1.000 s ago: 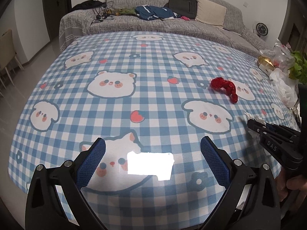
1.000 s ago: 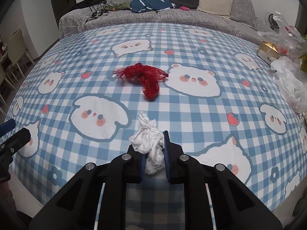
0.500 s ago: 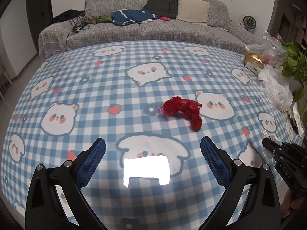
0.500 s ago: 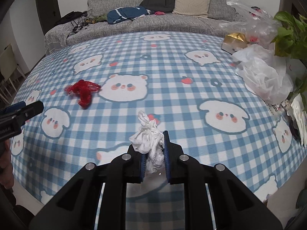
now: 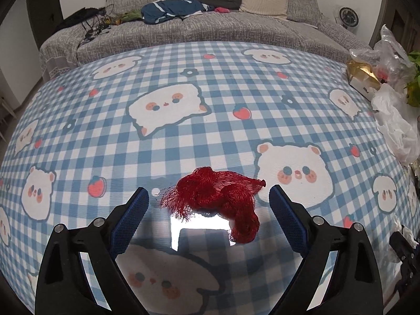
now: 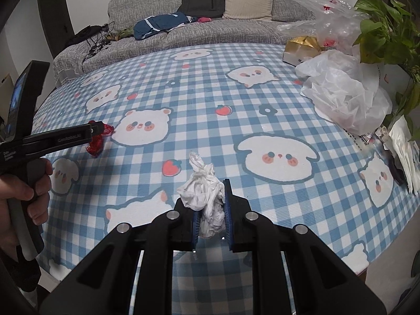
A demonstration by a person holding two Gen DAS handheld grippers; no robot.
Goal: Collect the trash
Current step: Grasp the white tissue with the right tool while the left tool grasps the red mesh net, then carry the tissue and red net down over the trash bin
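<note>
Straddling the red mesh net (image 5: 220,202), the left gripper (image 5: 210,212) is seen in the left wrist view with its blue pads (image 5: 131,218) spread wide on either side of the bundle. Its jaws have just been closing a little, with the net between them, but neither pad touches it yet. The net lies loose on the checked tablecloth (image 5: 183,136), so a wide approach lets the pads clear its frayed edges before they close in. A bright reflection sits on the cloth directly beneath the net. White plastic bags (image 5: 393,128) and a gold box (image 5: 363,74) stand at the table's right edge.

In the right wrist view, the right gripper (image 6: 211,215) is pressed together on a crumpled white tissue (image 6: 204,197), pinched low so that most of the wad stands clear above the pads. This grip keeps collected trash secure while the other hand works. At the left edge, a hand (image 6: 23,191) holds the left gripper's handle, with the fingertips over the red net. A potted plant (image 6: 388,39) stands behind the bags at right.
</note>
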